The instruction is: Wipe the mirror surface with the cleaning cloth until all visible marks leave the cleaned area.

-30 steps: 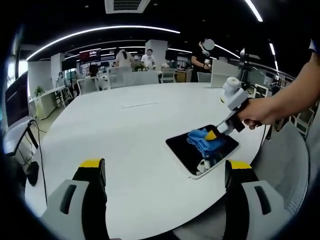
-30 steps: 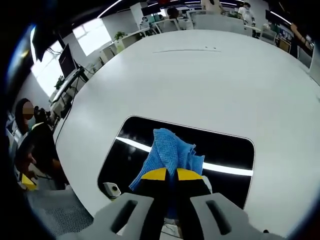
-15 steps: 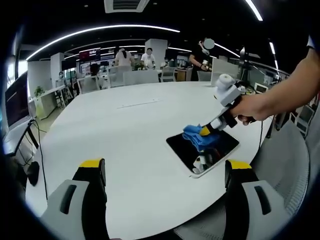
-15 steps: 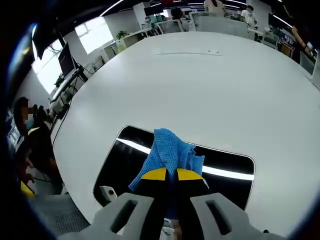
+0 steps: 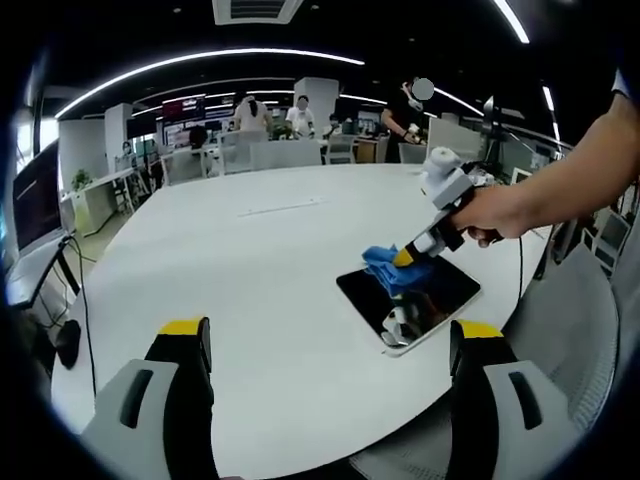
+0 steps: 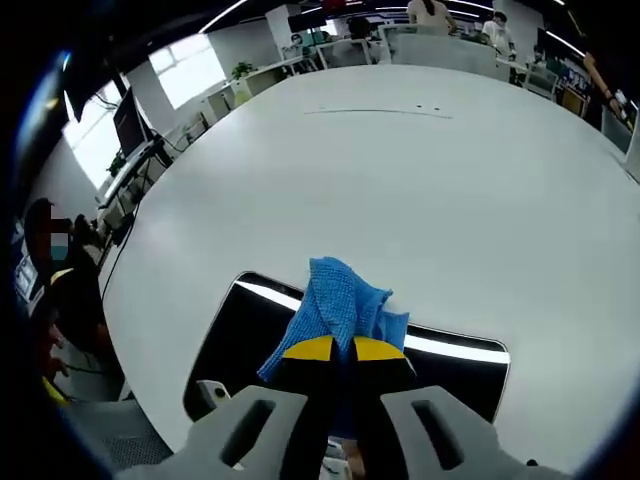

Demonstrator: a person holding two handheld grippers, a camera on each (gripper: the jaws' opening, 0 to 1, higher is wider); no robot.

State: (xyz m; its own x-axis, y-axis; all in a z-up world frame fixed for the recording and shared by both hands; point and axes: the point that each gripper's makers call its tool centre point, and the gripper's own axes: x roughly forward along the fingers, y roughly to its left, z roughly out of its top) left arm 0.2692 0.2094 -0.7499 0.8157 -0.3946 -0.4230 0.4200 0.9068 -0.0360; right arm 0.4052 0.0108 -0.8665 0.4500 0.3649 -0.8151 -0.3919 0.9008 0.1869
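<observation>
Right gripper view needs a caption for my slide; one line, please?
Right tongs shut on blue cleaning cloth, pressing it onto the dark mirror on a white table.

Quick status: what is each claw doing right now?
Left claw: open, holding nothing, above the white table.
Right claw: closed on the blue cleaning cloth, over the dark rectangular mirror.

The right gripper point(image 6: 334, 349) pinches a blue cleaning cloth point(image 6: 336, 303) tight between its two yellow-tipped fingers point(image 6: 311, 349). The cloth hangs down onto the far edge of the dark mirror point(image 6: 255, 325), which lies flat on the big white counter point(image 6: 400, 180). A bright line of light shines across the mirror's glass.
</observation>
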